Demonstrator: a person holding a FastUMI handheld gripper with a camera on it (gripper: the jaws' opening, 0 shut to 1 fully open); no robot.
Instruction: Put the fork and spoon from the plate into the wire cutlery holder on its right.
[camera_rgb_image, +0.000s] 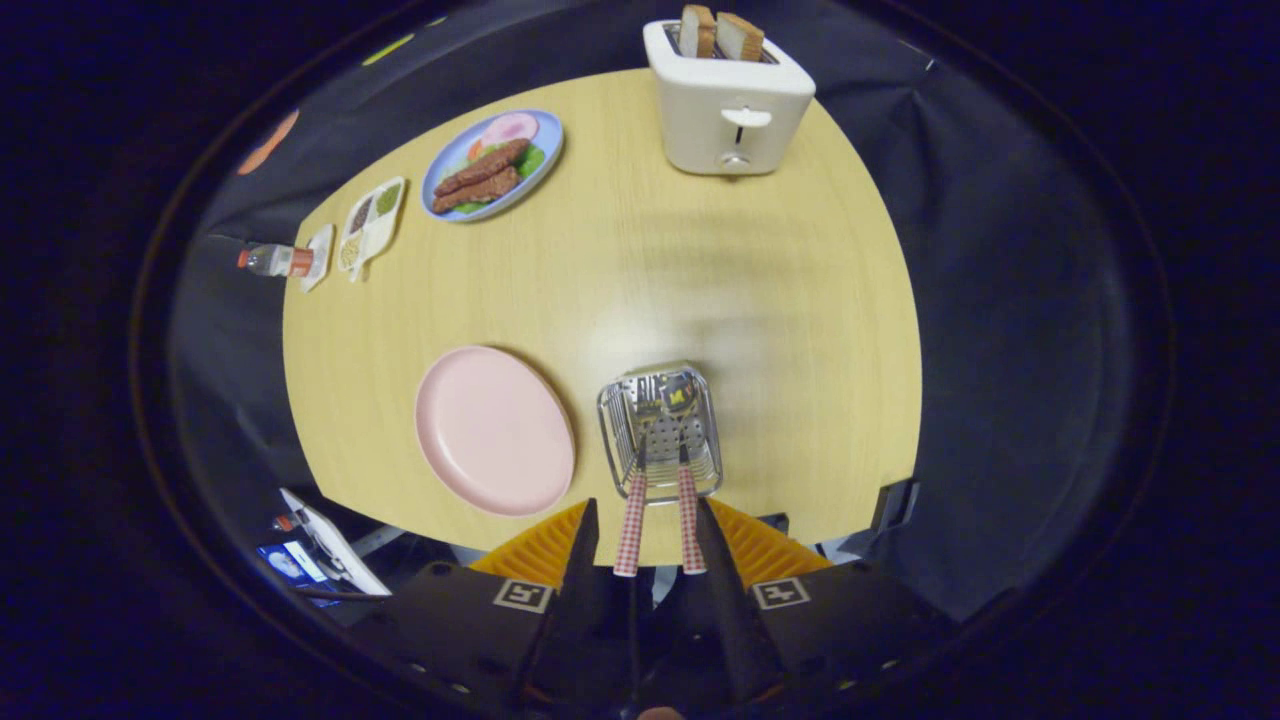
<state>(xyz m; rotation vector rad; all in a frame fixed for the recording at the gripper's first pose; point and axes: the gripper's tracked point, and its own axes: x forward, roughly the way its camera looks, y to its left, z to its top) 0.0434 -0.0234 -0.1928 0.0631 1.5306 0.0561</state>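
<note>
My gripper (645, 520) stands spread, pinching nothing; the fork (632, 500) and spoon (687, 495) stand in the wire holder (660, 430) at twelve o'clock, handles leaning toward me, pink plate (493, 430) at ten bare.

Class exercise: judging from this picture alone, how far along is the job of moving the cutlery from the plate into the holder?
Nearly done. The pink plate lies bare, and two checked handles stand in the wire holder to its right. The gripper is open around the handles, pressing on neither. Left: draw the gripper away.
</note>
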